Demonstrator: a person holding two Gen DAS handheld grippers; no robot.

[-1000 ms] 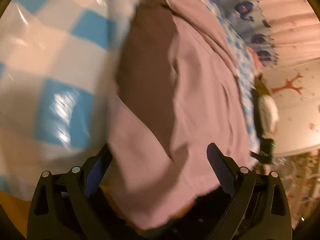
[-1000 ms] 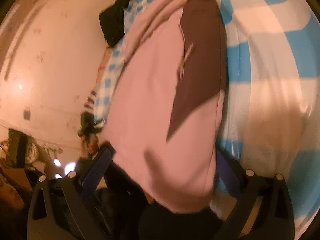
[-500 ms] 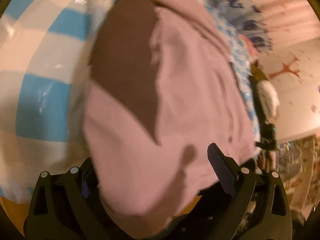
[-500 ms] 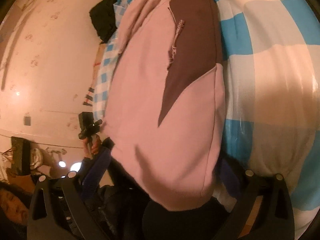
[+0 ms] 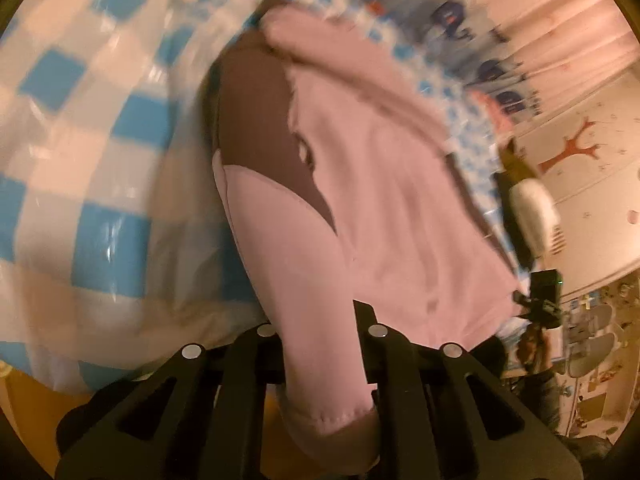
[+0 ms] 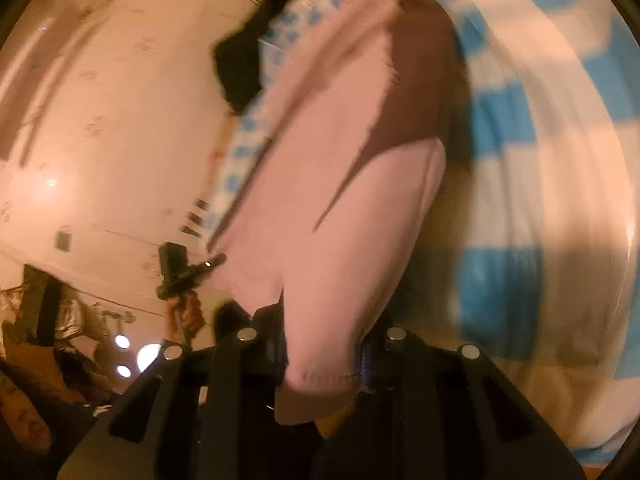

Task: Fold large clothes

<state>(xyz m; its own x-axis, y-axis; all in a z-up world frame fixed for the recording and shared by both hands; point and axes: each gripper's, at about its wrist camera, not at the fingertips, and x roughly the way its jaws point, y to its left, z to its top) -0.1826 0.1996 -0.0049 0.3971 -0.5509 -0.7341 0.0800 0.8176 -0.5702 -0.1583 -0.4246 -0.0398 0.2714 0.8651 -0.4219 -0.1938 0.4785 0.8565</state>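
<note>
Left gripper (image 5: 324, 344) and right gripper (image 6: 324, 344) each clench the pink garment's (image 5: 380, 200) near hem over the checked cloth (image 5: 100, 160).

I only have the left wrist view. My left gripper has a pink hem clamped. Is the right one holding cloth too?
Observer: Yes. The right gripper is shut on a stitched pink hem of the same garment.
Operator: What lies past the garment on that side?
Observer: A black cloth sits at the bed's far edge, beside the garment's upper end.
Operator: Anything on the bed to the right of the garment?
Observer: Only the blue-checked cover shows there; the picture is blurred.
</note>
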